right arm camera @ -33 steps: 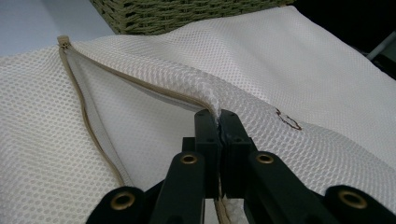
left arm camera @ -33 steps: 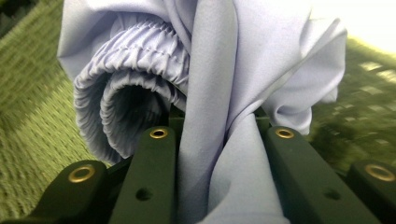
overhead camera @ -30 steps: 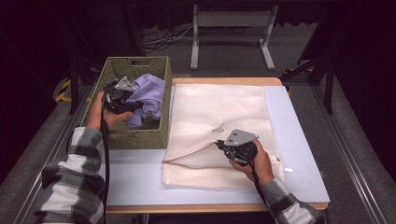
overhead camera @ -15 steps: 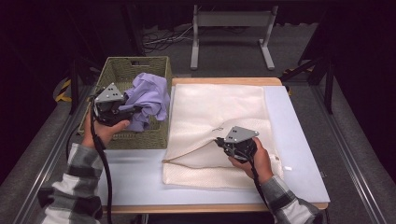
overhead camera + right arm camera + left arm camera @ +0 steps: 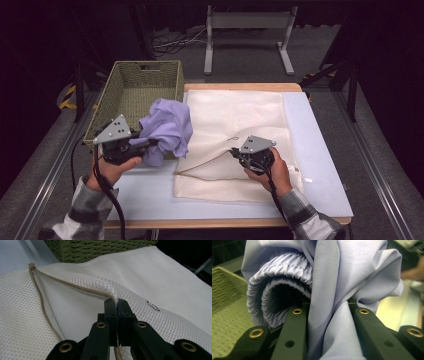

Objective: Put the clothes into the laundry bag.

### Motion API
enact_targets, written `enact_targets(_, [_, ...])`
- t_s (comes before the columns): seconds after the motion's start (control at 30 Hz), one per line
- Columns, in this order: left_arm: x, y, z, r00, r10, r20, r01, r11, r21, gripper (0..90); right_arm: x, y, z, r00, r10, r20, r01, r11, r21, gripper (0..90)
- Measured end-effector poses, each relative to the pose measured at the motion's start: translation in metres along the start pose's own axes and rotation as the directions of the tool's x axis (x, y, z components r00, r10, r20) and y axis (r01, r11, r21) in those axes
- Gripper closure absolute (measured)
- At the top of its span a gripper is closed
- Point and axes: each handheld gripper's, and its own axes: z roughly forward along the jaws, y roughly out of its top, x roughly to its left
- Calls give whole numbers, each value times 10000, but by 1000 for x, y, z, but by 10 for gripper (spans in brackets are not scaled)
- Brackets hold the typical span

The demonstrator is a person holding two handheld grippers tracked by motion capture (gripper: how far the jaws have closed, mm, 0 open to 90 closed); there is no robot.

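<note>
White-topped bench (image 5: 320,150): used as the work surface. Cream mesh laundry bag (image 5: 235,120): laid flat across the bench's middle toward its far edge, zipped mouth facing the near-left corner. Olive woven basket (image 5: 131,87): set at the far-left corner. Lilac elasticated garment (image 5: 167,127): held bunched above the basket's near-right corner, beside the bag's left edge. Left gripper (image 5: 150,144): clamped on the garment. Right gripper (image 5: 234,151): pressed together on the bag's upper lip, raised. Advised: lip lifted higher, garment fed low into the mouth.
</note>
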Motion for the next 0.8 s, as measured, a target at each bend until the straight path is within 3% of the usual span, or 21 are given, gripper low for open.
enact_targets(0.13, [-16, -6, 6, 9995, 116, 304, -119, 9999, 98, 740, 0, 0, 0, 10000, 18, 19, -18, 10000, 13, 881])
enact_targets(0.23, [-30, -12, 15, 9984, 328, 452, -354, 9978, 566, 740, 0, 0, 0, 10000, 32, 87, -32, 10000, 30, 881])
enact_targets(0.53, [-53, -22, 30, 9896, 462, 1364, -607, 9928, 1037, 740, 1, 0, 0, 9997, 81, 211, -80, 10000, -39, 882])
enact_targets(0.7, [-69, -21, 43, 9743, 686, 2144, -982, 9865, 1309, 741, 2, 0, 2, 9996, 115, 261, -116, 9999, 34, 882])
enact_targets(0.77, [-76, -21, 51, 9632, 813, 2561, -1228, 9810, 1505, 740, 3, 1, 2, 9993, 174, 326, -175, 9998, 34, 882])
enact_targets(0.8, [-80, -22, 56, 9544, 835, 2868, -1341, 9777, 1615, 740, 3, 1, 2, 9993, 166, 339, -168, 9998, 62, 882])
